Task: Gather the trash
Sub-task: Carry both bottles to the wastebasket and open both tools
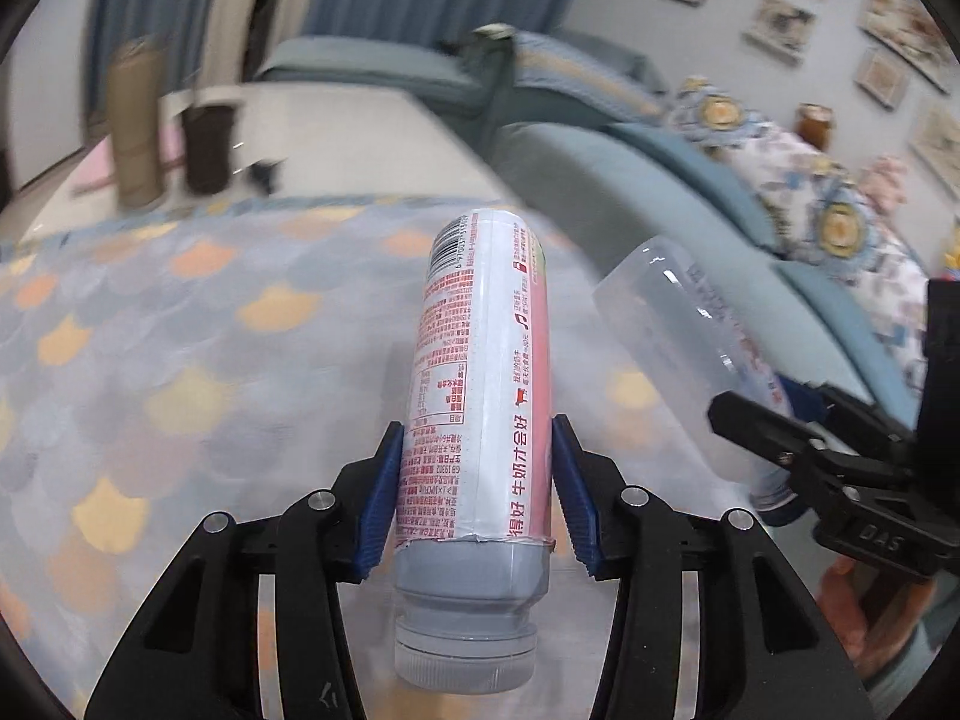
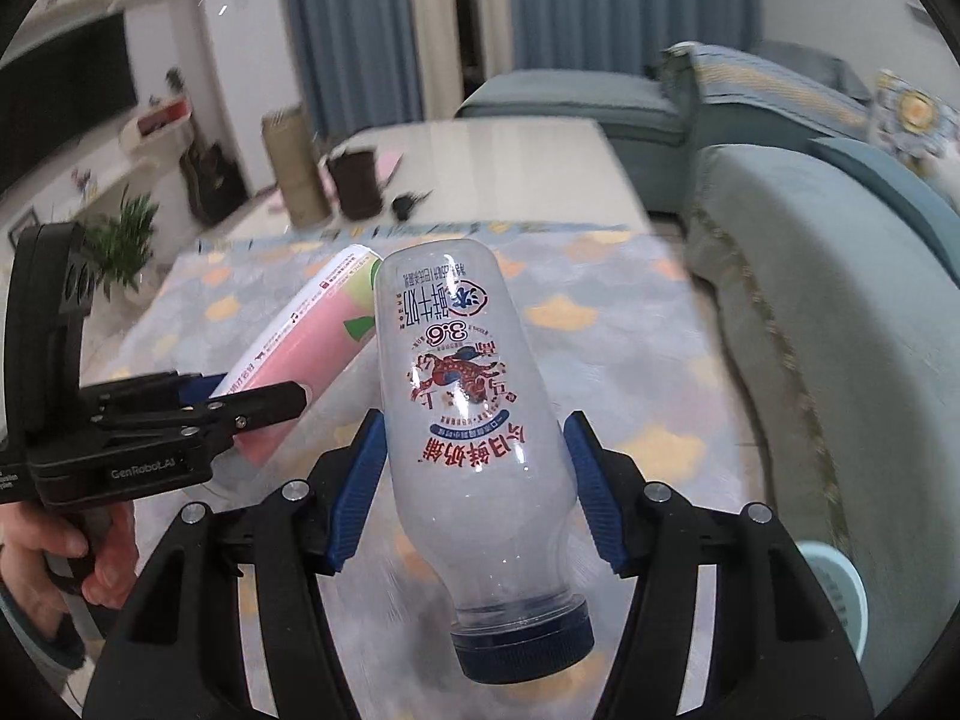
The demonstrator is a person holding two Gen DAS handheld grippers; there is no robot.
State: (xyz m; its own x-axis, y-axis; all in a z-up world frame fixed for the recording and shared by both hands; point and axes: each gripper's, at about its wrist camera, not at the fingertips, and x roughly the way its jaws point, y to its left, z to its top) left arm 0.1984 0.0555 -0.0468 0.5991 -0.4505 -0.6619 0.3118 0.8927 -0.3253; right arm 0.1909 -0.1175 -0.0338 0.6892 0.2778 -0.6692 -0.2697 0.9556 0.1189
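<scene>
Left gripper (image 1: pixel 474 498): jaws part closed, blue pads pressed on both sides of a white-and-pink labelled plastic drink bottle (image 1: pixel 480 396). It is held at the lower body just above the neck; the grey cap points back toward the camera and the base points away.

Right gripper (image 2: pixel 474 486): jaws part closed on a clear empty plastic milk bottle with red and blue print (image 2: pixel 474 414). The pads bear on the body where it narrows; the dark blue cap lies behind the jaws and the base ahead of them.

Position of the items: both bottles are carried clear of the patterned scallop-print cloth (image 2: pixel 630 360) beneath, side by side and close to one another. The pale blue bin (image 2: pixel 840 594) sits low to the right of the right jaws, beside the teal sofa (image 2: pixel 810 312).

Handling, as judged: both bottles look empty, so light. The thin walls will dent under pressure, and the smooth plastic and glossy label may slip.

Grip point, as judged: mid to lower body, across the round section; the tapering shoulder would let the bottle slide out.

Risk: the clear bottle could swing about the pads because its long end overhangs.
</scene>
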